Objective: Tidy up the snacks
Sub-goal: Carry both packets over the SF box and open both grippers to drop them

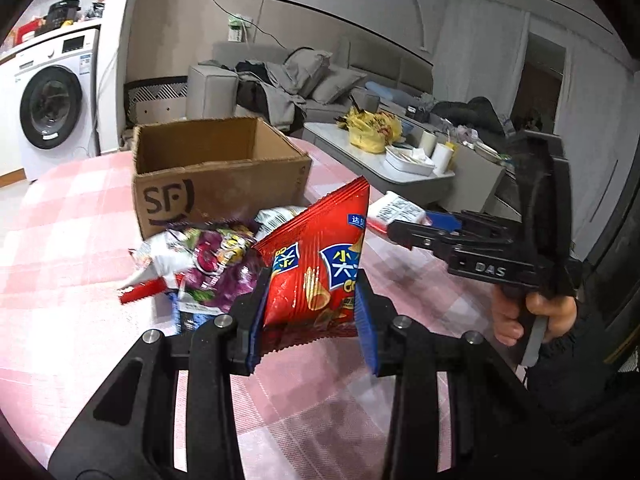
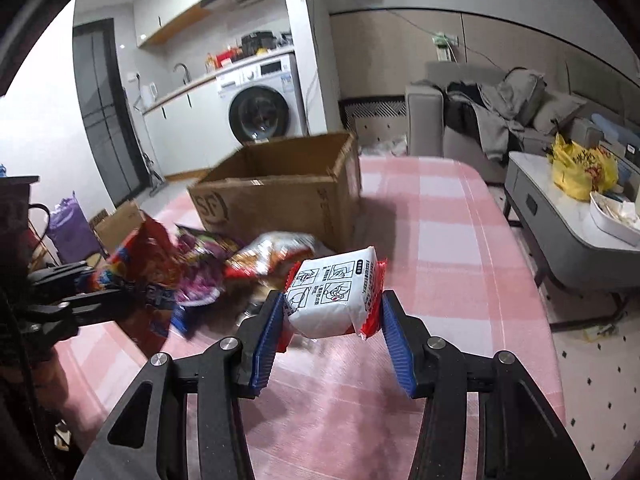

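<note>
My left gripper is shut on a red chip bag, which hangs lifted above the pink checked tablecloth. My right gripper is shut on a white packet with red ends, also held off the cloth. In the left wrist view the right gripper shows at the right with that white packet. Seen from the right wrist, the left gripper holds the red bag. An open cardboard box stands behind a pile with a purple bag.
A silvery-orange bag and a white bag lie in the pile in front of the box. Beyond the table's right edge stands a low grey coffee table with a yellow bag. A sofa and washing machine are farther back.
</note>
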Demonstrator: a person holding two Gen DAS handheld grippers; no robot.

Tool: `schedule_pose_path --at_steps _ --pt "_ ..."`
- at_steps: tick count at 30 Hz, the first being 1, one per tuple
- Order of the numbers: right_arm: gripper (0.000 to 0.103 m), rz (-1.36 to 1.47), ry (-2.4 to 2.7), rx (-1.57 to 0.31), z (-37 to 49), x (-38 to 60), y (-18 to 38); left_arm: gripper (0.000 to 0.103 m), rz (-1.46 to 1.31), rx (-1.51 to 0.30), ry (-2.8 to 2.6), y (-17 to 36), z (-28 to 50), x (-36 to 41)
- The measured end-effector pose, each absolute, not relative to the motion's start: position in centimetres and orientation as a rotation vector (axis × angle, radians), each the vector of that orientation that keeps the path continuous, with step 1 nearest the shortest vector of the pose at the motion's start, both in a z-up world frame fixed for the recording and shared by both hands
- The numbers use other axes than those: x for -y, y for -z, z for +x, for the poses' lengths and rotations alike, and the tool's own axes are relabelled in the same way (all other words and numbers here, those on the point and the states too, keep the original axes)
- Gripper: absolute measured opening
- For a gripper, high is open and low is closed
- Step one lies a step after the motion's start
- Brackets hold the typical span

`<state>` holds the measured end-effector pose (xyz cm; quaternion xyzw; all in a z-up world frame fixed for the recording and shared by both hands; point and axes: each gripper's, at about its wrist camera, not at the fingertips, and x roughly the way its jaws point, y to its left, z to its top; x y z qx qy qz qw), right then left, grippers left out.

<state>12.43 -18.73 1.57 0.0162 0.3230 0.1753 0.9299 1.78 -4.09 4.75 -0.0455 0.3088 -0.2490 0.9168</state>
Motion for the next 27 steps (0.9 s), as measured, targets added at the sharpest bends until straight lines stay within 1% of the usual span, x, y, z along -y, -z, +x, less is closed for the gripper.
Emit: schedule_pose_path --at_steps 12,16,27 --pt "0.049 0.105 -0.435 -0.59 12.2 17.2 -4.4 0.035 -0.102 -0.574 0.366 -7.5 1.9 -0.4" --pt "0.049 0.115 -0.455 -0.573 12.8 16.9 -5.2 0.035 -0.087 -0.55 0.318 -8.8 3.3 -0.8" --pt "0.049 0.154 -0.462 -0.552 15.4 15.8 -7.5 0.035 -0.119 -0.526 0.227 -11.7 6.9 -5.1"
